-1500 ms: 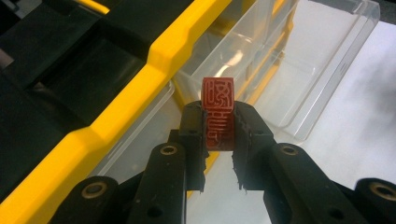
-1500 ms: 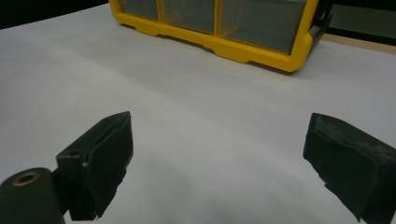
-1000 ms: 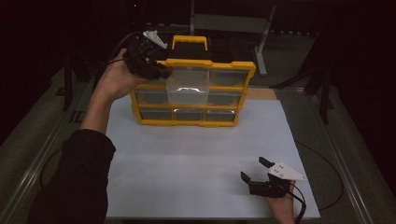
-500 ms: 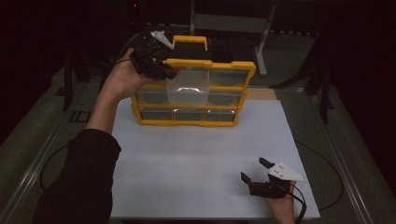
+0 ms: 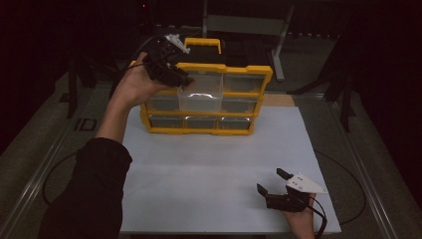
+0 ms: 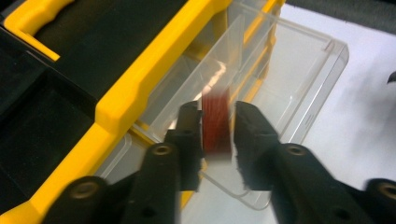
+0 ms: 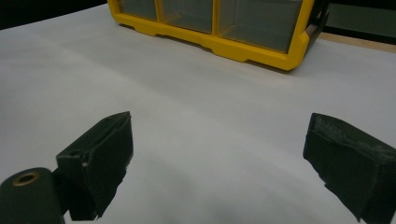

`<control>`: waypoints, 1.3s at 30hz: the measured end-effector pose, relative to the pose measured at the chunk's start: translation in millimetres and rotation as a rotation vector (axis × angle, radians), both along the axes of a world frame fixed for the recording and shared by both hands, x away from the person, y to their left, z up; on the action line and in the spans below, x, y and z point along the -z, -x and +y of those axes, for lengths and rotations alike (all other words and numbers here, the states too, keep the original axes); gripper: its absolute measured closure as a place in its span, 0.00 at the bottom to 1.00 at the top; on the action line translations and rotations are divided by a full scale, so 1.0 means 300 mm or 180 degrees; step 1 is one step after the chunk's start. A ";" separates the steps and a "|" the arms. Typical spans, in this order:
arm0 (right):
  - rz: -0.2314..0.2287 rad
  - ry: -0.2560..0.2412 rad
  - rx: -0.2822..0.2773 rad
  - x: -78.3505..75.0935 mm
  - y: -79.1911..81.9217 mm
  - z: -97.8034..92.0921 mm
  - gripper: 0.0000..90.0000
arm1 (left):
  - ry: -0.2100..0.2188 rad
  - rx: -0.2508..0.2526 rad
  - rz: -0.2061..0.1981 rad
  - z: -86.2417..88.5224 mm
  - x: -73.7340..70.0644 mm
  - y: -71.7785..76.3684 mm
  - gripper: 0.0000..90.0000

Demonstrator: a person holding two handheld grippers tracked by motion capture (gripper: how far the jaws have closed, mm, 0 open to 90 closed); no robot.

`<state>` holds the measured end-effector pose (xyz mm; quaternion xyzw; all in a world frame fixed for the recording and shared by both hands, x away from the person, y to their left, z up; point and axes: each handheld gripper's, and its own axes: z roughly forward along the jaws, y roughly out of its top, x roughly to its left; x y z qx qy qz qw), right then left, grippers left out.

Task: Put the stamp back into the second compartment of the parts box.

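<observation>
A yellow drawer organizer (image 5: 249, 70) with a black top stands at the back of the white sheet. One clear drawer (image 5: 199, 97) in its middle row is pulled out. My left gripper (image 5: 181, 79) hovers over that drawer (image 6: 303, 79), beside the yellow frame (image 6: 140, 79). Between its jaws is a small dark red object (image 6: 216, 123), blurred while the jaws stay sharp. A thin gap shows on the object's right side, so the left gripper (image 6: 217, 108) is slightly open. My right gripper (image 5: 270, 180) rests low at the front right, wide open and empty (image 7: 219, 126).
The white sheet (image 5: 209, 169) covers the table in front of the organizer (image 7: 261, 46). A yellow handle (image 5: 203, 44) sits on the organizer's top. Cables trail off both sides of the table. Dark stands rise behind the table.
My left hand has moved its gripper a little right and down, from the organizer's top left corner to over the pulled-out drawer. The right gripper has stayed in place.
</observation>
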<state>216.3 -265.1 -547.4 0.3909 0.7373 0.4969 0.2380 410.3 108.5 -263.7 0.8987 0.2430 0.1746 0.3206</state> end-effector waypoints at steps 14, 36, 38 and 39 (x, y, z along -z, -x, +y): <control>0.0004 0.0010 -0.0006 0.000 0.000 0.002 0.09 | 0.0126 -0.0371 -0.0075 0.039 -0.007 0.002 0.00; -0.0012 0.0033 -0.0008 0.002 -0.001 0.009 0.09 | 0.0246 -0.0461 -0.0112 0.166 0.124 0.083 0.00; -0.0013 0.0023 -0.0006 0.003 -0.001 0.012 0.09 | 0.0264 -0.0483 -0.0126 0.178 0.143 0.093 0.00; -0.0013 0.0025 -0.0006 0.003 -0.001 0.012 0.09 | 0.0290 -0.0496 -0.0116 0.188 0.161 0.101 0.00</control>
